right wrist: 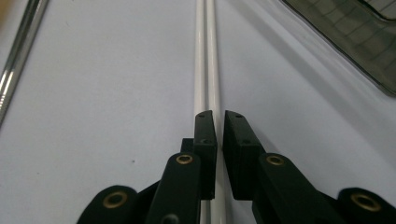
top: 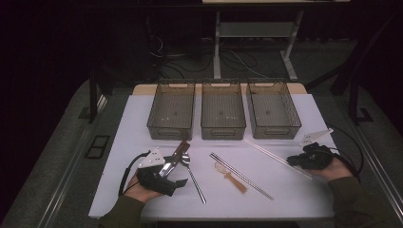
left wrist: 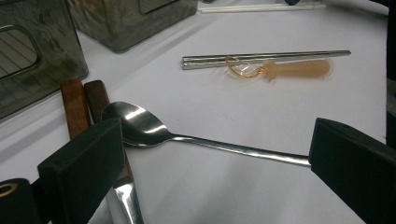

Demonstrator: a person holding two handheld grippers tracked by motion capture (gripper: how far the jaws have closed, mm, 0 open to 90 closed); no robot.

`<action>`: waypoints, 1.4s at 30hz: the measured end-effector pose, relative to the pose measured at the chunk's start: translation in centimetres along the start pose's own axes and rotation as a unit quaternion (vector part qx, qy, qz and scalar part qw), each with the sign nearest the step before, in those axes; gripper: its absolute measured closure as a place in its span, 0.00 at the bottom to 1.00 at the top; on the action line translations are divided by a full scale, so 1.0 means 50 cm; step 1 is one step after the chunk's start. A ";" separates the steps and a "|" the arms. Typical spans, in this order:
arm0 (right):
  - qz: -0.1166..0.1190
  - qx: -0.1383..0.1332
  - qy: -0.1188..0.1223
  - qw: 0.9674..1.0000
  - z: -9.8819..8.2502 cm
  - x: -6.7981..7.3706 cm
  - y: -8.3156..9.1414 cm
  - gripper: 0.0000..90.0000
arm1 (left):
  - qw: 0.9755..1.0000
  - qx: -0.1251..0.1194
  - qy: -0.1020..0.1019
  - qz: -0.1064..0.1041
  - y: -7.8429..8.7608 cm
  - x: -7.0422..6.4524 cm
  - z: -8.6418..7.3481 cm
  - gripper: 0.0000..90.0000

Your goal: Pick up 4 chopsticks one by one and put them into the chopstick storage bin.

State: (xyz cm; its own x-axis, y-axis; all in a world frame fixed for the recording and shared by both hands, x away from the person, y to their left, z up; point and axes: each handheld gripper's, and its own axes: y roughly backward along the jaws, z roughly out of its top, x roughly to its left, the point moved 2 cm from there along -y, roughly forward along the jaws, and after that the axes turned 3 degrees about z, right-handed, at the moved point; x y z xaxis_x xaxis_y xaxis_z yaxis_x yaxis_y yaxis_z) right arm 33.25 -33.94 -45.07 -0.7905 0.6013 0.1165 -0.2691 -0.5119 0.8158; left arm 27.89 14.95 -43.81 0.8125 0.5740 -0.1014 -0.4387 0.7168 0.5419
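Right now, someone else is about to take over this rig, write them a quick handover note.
Right gripper: shut on the white chopsticks, which lie flat on the table in front of the right bin.
Left gripper: open, jaws wide, standing over the steel spoon, not gripping it.
Other things: the wooden-handled knife lies beside the spoon bowl; the steel chopsticks and the amber plastic spoon lie mid-table.
Done: nothing sorted; all three bins look empty, including the left bin and middle bin.
Left: lift the white chopsticks, probably into a bin, then the rest.
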 end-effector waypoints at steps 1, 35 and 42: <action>0.000 0.000 0.000 1.000 0.000 0.000 0.000 0.92 | 1.000 0.000 0.000 0.000 0.000 0.000 0.000 0.02; 0.002 0.009 0.009 1.000 -0.008 0.001 -0.003 0.93 | 1.000 0.002 -0.003 -0.003 -0.002 0.000 0.000 0.02; 0.000 -0.002 0.006 1.000 -0.007 0.001 0.007 0.93 | 1.000 0.001 -0.003 -0.003 -0.002 0.000 0.000 0.02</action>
State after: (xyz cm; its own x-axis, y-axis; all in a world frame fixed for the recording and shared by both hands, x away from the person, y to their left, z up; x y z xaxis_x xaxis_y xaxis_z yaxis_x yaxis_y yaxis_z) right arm 32.93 -34.29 -44.98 -0.7965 0.5947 0.1092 -0.2719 -0.5136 0.8138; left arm 27.94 14.89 -43.85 0.8178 0.5667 -0.1003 -0.4320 0.7197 0.5435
